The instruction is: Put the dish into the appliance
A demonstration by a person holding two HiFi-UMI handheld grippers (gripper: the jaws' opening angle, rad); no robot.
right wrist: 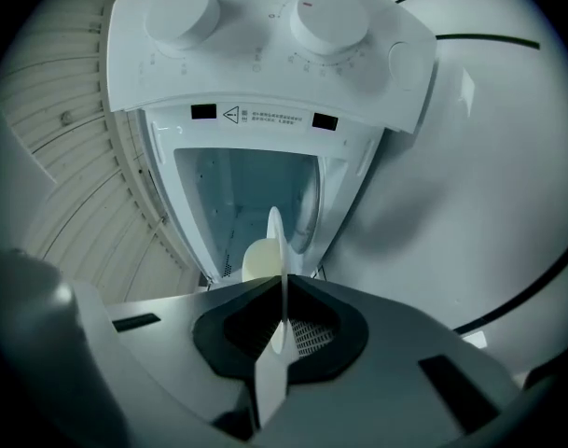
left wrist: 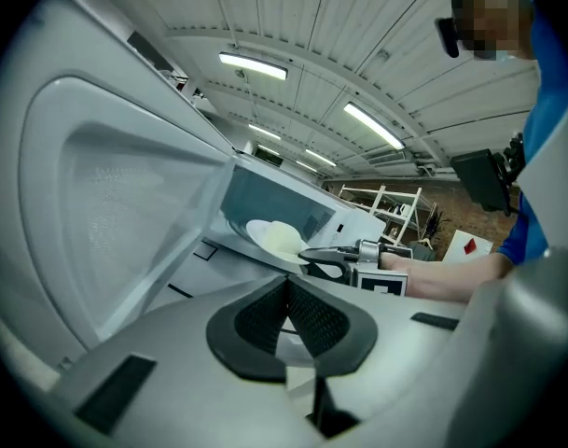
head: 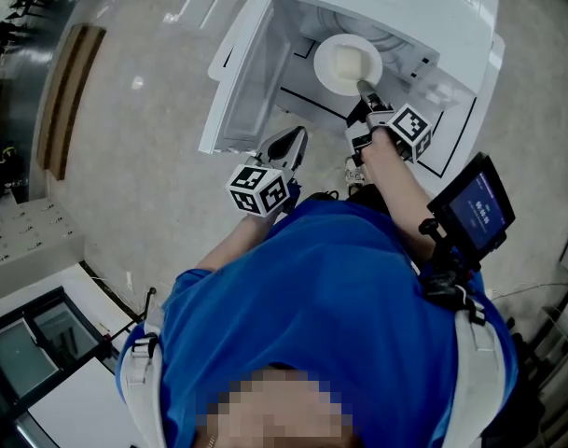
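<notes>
A white dish (head: 347, 63) carrying a pale lump of food sits at the mouth of the white microwave (head: 395, 3), whose door (head: 242, 87) is swung open to the left. My right gripper (head: 366, 91) is shut on the dish's near rim; in the right gripper view the dish (right wrist: 276, 245) stands edge-on between the jaws of the right gripper (right wrist: 284, 329), in front of the cavity. My left gripper (head: 293, 144) hangs shut and empty below the door. From the left gripper (left wrist: 288, 311) the dish (left wrist: 276, 239) and the other gripper's fingers (left wrist: 325, 258) show at the opening.
Two round knobs (right wrist: 328, 15) sit on the microwave's control panel. A dark screen on a mount (head: 475, 208) stands at my right. A wooden board (head: 67, 91) lies at the far left, and a white cabinet (head: 32, 227) is at the lower left.
</notes>
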